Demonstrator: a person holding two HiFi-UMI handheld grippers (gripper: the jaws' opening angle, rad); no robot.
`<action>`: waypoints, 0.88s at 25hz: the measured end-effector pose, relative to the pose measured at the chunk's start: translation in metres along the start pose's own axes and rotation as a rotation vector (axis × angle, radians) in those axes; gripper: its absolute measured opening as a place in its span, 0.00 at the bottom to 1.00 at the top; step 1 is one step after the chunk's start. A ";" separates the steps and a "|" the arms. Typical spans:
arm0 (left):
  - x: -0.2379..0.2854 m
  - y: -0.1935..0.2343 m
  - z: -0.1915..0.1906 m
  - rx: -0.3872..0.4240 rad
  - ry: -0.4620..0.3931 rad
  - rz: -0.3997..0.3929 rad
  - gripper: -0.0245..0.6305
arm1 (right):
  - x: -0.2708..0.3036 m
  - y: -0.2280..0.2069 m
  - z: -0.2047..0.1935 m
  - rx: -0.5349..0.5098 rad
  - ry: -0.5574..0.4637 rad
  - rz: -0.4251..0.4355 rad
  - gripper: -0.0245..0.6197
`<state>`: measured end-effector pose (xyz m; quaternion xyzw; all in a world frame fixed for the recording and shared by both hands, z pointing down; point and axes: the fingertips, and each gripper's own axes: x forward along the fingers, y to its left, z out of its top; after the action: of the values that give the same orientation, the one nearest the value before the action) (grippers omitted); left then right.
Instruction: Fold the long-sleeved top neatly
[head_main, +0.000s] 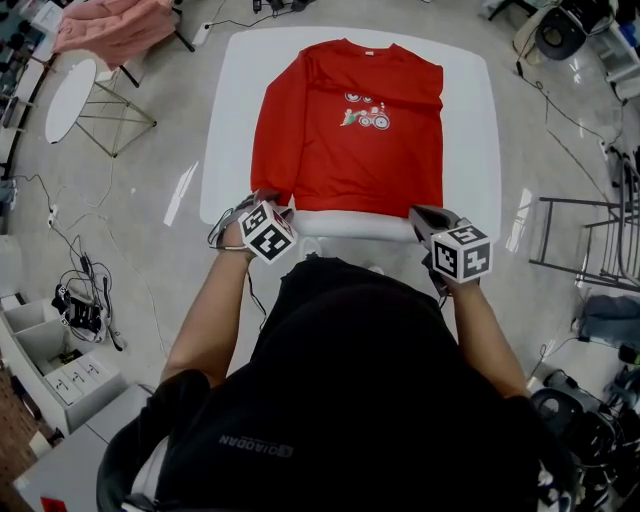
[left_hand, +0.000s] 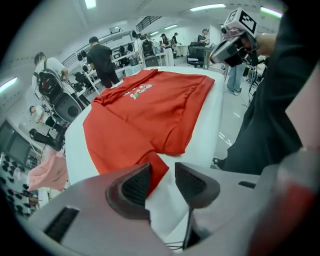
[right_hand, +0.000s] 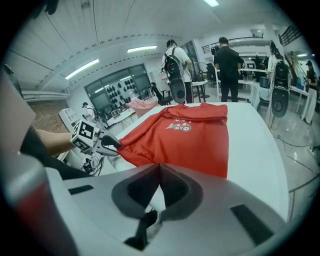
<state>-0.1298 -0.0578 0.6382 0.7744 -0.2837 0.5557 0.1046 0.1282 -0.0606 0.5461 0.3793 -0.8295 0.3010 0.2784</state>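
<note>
A red long-sleeved top (head_main: 345, 130) lies flat on the white table (head_main: 470, 120), front print up, sleeves folded in over the body. My left gripper (head_main: 262, 200) hovers at the top's near left corner. In the left gripper view the jaws of this gripper (left_hand: 162, 182) stand open, with a red corner of the top (left_hand: 156, 172) lying below the gap and no pad pressing on it. My right gripper (head_main: 425, 215) sits at the near right corner, just off the hem. Its jaws (right_hand: 160, 192) are shut with nothing between them.
A pink garment (head_main: 110, 30) hangs over a chair at the far left, beside a round white stool (head_main: 70, 100). A metal rack (head_main: 590, 240) stands at the right. Cables (head_main: 85, 290) trail on the floor. People (right_hand: 227, 65) stand beyond the table.
</note>
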 end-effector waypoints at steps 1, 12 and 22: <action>-0.004 -0.001 0.002 0.009 -0.008 0.009 0.27 | -0.001 0.000 0.000 0.000 0.000 -0.002 0.05; -0.014 -0.010 0.010 0.004 -0.057 0.015 0.27 | 0.004 0.009 -0.008 0.007 0.001 0.017 0.05; 0.011 -0.004 0.000 -0.105 -0.016 -0.057 0.27 | 0.000 0.006 -0.008 0.026 -0.008 0.007 0.05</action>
<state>-0.1251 -0.0580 0.6490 0.7802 -0.2911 0.5306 0.1583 0.1253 -0.0518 0.5502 0.3810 -0.8281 0.3110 0.2690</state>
